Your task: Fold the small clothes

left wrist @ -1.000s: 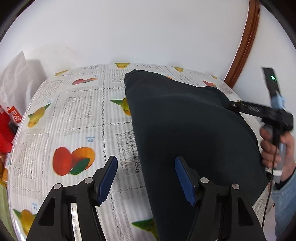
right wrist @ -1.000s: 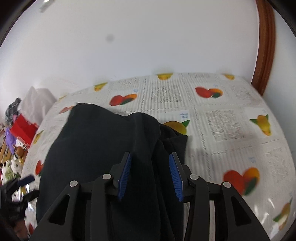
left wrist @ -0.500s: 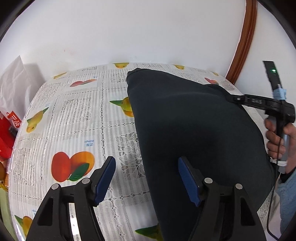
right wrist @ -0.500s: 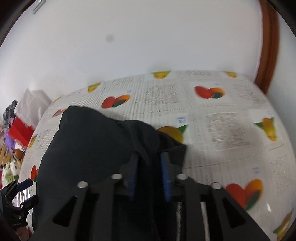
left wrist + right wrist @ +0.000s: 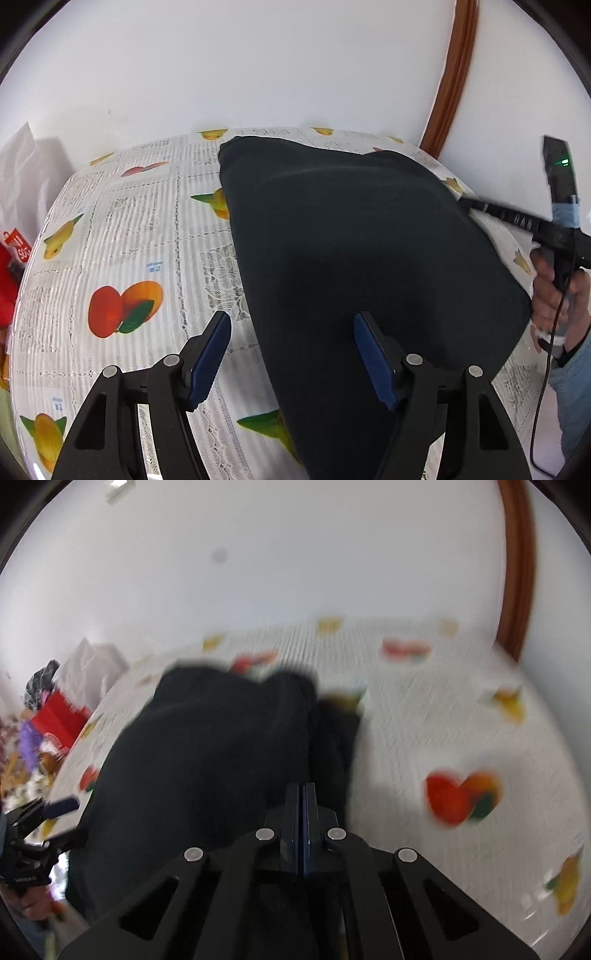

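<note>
A dark, nearly black garment (image 5: 351, 240) lies spread on a table with a fruit-print tablecloth (image 5: 122, 229). My left gripper (image 5: 291, 321) is open over the garment's near left edge, with one pad above the tablecloth and the other above the fabric. My right gripper (image 5: 303, 786) is shut, its pads pressed together on a fold at the garment's (image 5: 207, 757) right edge. In the left wrist view the right gripper (image 5: 465, 203) meets that edge, held by a person's hand (image 5: 554, 291). The right wrist view is motion-blurred. It shows the left gripper (image 5: 62, 819) at the far left.
A white bag (image 5: 18, 173) and a red bag (image 5: 14, 251) stand off the table's left side, with toys and clutter (image 5: 33, 738) nearby. A white wall backs the table. A brown wooden frame (image 5: 450, 74) rises at the right. Bare tablecloth (image 5: 443, 720) lies right of the garment.
My right gripper's jaws have shut on the fold of fabric that was between them, and its view has shifted and blurred. My left gripper has shifted slightly and stays open.
</note>
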The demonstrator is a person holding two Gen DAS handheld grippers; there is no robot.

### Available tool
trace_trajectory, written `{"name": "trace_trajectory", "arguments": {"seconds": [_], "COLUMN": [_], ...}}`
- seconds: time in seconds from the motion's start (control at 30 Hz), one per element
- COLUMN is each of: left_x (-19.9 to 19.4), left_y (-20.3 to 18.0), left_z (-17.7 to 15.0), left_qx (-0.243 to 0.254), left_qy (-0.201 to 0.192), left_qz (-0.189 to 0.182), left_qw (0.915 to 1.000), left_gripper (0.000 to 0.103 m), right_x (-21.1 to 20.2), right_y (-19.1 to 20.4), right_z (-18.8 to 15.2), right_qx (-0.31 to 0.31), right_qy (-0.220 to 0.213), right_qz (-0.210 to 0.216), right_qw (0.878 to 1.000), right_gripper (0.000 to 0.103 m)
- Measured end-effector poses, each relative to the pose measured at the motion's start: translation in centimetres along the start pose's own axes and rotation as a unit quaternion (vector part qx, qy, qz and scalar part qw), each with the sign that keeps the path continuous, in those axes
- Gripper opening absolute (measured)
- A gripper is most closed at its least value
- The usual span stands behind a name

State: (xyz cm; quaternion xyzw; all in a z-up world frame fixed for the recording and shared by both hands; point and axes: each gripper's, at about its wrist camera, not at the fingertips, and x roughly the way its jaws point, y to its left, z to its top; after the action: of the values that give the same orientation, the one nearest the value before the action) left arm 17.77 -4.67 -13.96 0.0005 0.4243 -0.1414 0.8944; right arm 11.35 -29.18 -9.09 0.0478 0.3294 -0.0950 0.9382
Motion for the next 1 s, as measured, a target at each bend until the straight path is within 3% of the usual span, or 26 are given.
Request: {"name": "trace_trajectory", "arguments": {"seconds": [0.1, 0.23, 0.33, 0.43, 0.5, 0.7, 0.83, 0.9, 1.0], "left_x": [-0.5, -1.2, -2.1, -2.9, -3.4, -6.1, -5.7, -5.1, -3.8], "left_y": [-0.2, 0.5, 1.1, 1.4, 1.5, 0.4, -0.4, -0.9, -1.7], "left_z": [-0.2, -0.6, -1.5, -2.9, -3.9, -7.4, -8.7, -8.9, -8.7], "left_qx": [0.010, 0.000, -0.012, -0.016, -0.016, 0.011, 0.018, 0.021, 0.024], "left_qy": [-0.001, 0.004, 0.004, 0.006, 0.011, 0.009, 0.022, 0.028, 0.039], "left_qz": [-0.003, -0.005, -0.007, -0.002, -0.004, 0.003, 0.012, 0.017, 0.013], "left_qw": [0.9999, 1.0000, 0.9999, 0.9999, 0.9998, 0.9999, 0.9995, 0.9992, 0.9988], "left_gripper": [0.067, 0.067, 0.067, 0.067, 0.066, 0.066, 0.065, 0.058, 0.049], "right_x": [1.1, 0.1, -2.6, -5.3, -7.0, -10.1, -9.4, -8.1, -6.9], "right_y": [-1.2, -0.5, -1.2, -1.7, -1.9, -1.7, -1.2, -0.9, -0.4], "right_z": [-0.7, -1.3, -2.2, -4.1, -5.6, -10.3, -12.4, -13.2, -13.4], "right_qx": [0.039, 0.018, 0.032, 0.028, 0.027, -0.013, -0.028, -0.029, -0.019], "right_qy": [0.034, 0.040, 0.038, 0.047, 0.047, 0.063, 0.087, 0.104, 0.091], "right_qz": [0.004, -0.061, -0.051, -0.051, -0.049, -0.030, -0.009, -0.004, -0.001], "right_qw": [0.999, 0.997, 0.997, 0.997, 0.997, 0.997, 0.996, 0.994, 0.996], "right_gripper": [0.001, 0.003, 0.003, 0.018, 0.035, 0.036, 0.036, 0.036, 0.036]}}
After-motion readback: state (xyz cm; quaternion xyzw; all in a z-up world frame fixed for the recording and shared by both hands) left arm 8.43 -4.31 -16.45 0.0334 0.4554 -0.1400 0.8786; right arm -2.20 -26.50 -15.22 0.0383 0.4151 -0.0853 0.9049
